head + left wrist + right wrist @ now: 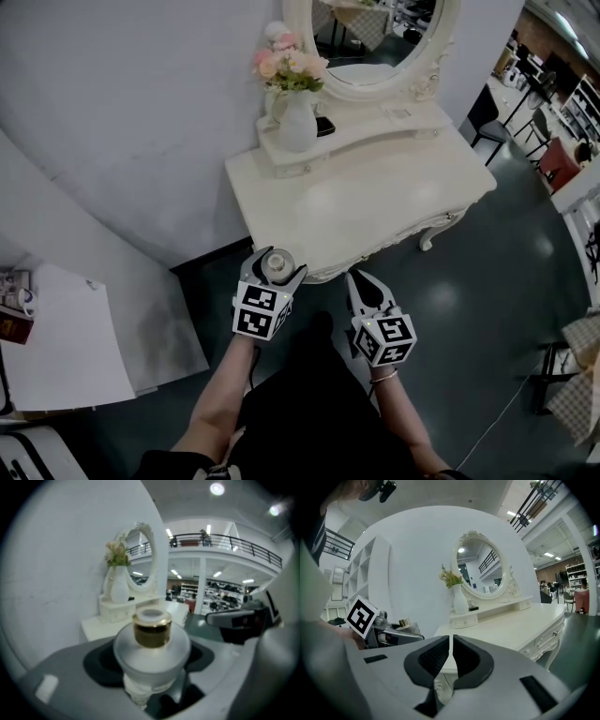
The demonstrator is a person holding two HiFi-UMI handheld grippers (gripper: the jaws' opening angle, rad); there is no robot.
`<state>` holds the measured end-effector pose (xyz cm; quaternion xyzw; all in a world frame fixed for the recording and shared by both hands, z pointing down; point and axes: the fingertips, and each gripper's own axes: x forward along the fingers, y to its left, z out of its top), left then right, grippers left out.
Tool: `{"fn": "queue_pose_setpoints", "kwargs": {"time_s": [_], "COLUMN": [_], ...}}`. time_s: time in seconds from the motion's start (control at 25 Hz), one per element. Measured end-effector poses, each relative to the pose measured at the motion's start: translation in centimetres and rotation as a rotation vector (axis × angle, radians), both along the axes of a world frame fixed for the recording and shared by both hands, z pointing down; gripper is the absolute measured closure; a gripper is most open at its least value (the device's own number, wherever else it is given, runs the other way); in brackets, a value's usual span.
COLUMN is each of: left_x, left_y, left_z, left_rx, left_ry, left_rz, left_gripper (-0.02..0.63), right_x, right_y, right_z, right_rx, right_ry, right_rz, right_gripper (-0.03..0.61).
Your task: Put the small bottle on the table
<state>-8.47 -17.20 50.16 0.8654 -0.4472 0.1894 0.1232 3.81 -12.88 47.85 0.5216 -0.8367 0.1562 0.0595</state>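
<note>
A small frosted-glass bottle (pixel 151 651) with a gold collar and white cap is clamped upright between the jaws of my left gripper (pixel 273 274). In the head view the bottle (pixel 277 263) hangs just over the front edge of the cream dressing table (pixel 375 202). My right gripper (pixel 367 291) is beside it, a little lower and in front of the table edge, its jaws pressed together with nothing between them. In the right gripper view the table top (pixel 511 627) lies ahead and the left gripper (pixel 389 632) with the bottle shows at the left.
A white vase of pink flowers (pixel 295 103) stands on the table's raised back shelf, under an oval mirror (pixel 375 37). A white wall runs along the left. A white cabinet (pixel 66 342) holds small items at far left. Dark floor spreads to the right.
</note>
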Motion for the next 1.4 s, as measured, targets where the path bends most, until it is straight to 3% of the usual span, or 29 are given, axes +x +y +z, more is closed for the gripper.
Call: {"fn": "queue_pose_setpoints", "kwargs": {"time_s": [0.76,1.4], "left_x": [3.5,8.1], "left_y": [-10.2,-19.1], "left_z": [3.0,5.9], "left_rx": [-0.036,-0.062], "left_ry": [-0.043,-0.054], "left_rz": [-0.017,0.014], "left_gripper": [0.275,0.275], "right_x": [2.6,4.4], "right_y": [-9.7,-14.4], "right_z": [1.2,1.9], "right_rx": [-0.023,-0.047], "right_ry": [-0.018,-0.005], "right_rz": [-0.034,-0.043], "right_gripper": [0.572,0.572]}}
